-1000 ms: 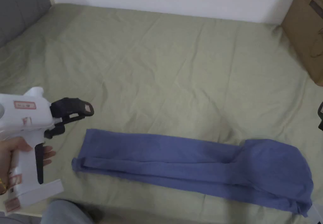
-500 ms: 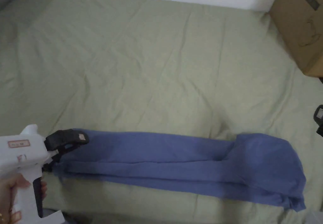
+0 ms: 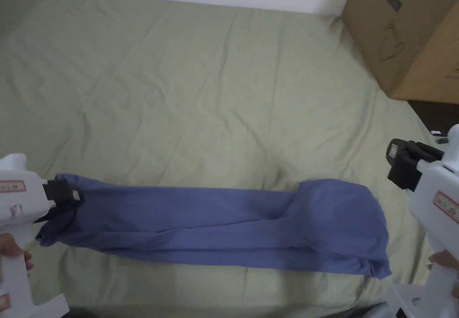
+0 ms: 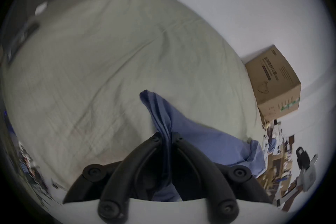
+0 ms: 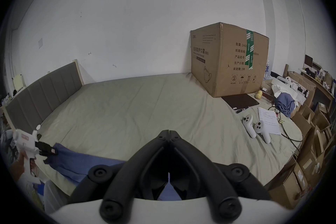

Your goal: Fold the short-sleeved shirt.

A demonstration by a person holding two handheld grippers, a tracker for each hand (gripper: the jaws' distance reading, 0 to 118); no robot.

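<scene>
My left tongs (image 4: 165, 137) have reached the shirt (image 3: 224, 225) and clamp its left end on the bed (image 3: 201, 108). My right tongs (image 5: 168, 132) are pressed together, empty, hovering beside the shirt's right end.

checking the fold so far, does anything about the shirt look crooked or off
The shirt lies as a long band on the bed, but its right end is wider and bunched, not matching the strip. The left gripper pinches the left end; the right gripper is shut on nothing.

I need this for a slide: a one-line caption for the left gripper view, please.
Left gripper pinches one end of the blue shirt on a green bedsheet.
</scene>
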